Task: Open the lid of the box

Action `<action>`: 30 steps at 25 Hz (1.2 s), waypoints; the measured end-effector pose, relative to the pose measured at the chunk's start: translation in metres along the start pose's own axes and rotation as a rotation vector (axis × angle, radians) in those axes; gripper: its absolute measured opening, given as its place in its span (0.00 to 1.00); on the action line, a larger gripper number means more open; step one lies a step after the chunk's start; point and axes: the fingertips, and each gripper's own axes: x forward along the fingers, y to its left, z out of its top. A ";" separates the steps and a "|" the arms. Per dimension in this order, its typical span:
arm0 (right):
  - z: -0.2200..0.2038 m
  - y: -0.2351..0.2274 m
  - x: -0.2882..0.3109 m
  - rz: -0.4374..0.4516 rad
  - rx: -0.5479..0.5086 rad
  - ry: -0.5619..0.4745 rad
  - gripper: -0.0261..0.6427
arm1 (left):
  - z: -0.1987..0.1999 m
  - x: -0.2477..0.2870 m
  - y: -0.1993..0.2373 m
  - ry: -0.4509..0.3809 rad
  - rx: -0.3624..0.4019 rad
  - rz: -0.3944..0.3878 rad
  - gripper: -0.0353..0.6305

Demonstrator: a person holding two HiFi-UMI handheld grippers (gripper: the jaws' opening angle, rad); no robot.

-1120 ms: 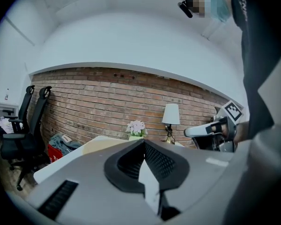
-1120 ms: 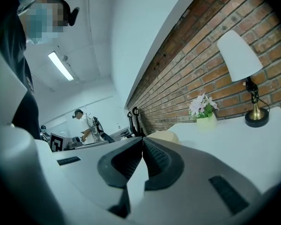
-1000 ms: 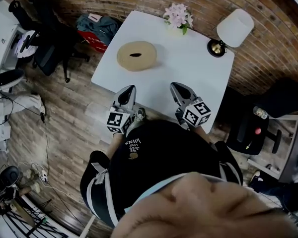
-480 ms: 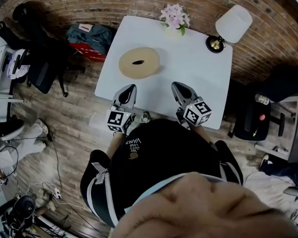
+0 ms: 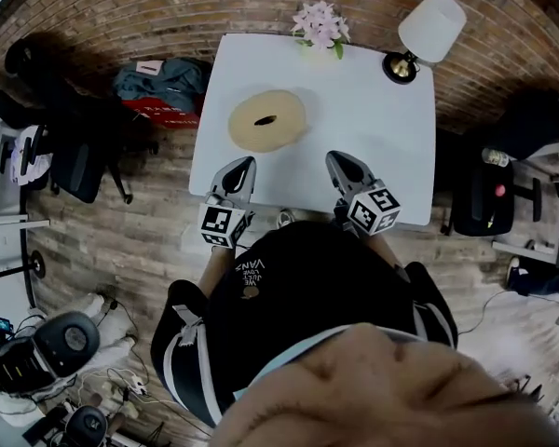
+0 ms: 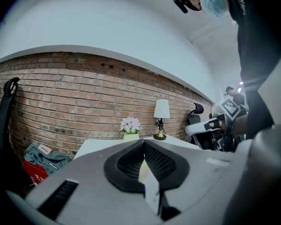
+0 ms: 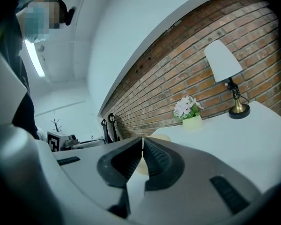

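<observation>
From overhead, the round tan box [image 5: 266, 120] sits mid-bench [image 5: 382, 110], well ahead of both grippers. The left gripper [image 5: 241, 166] is nearer, and the right gripper [image 5: 341, 162] is farther off to the side.

Left gripper view: jaws shut and empty, box mostly hidden behind them.

Right gripper view: jaws closed on nothing, box [image 7: 162, 138] ahead.

The tabletop [image 5: 382, 110] is white, smooth and matt. The box [image 5: 266, 119] looks matt tan (wood or pressed fibre). The wall [image 5: 168, 7] is rough red brick, the floor [image 5: 121, 231] worn wooden planks. The lamp base [image 7: 239, 110] shines like brass. The left tongs [image 6: 143, 142] and right tongs [image 7: 142, 139] are matt grey plastic.
</observation>
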 end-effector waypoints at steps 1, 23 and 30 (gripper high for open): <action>-0.002 0.001 0.001 -0.010 0.003 -0.002 0.04 | -0.001 0.000 0.002 0.001 0.002 -0.010 0.07; -0.010 -0.042 0.038 -0.016 -0.034 0.093 0.24 | -0.002 0.078 0.021 0.120 0.110 -0.110 0.07; -0.031 -0.054 0.068 0.073 -0.138 0.217 0.42 | -0.016 0.100 0.026 0.229 0.122 -0.173 0.37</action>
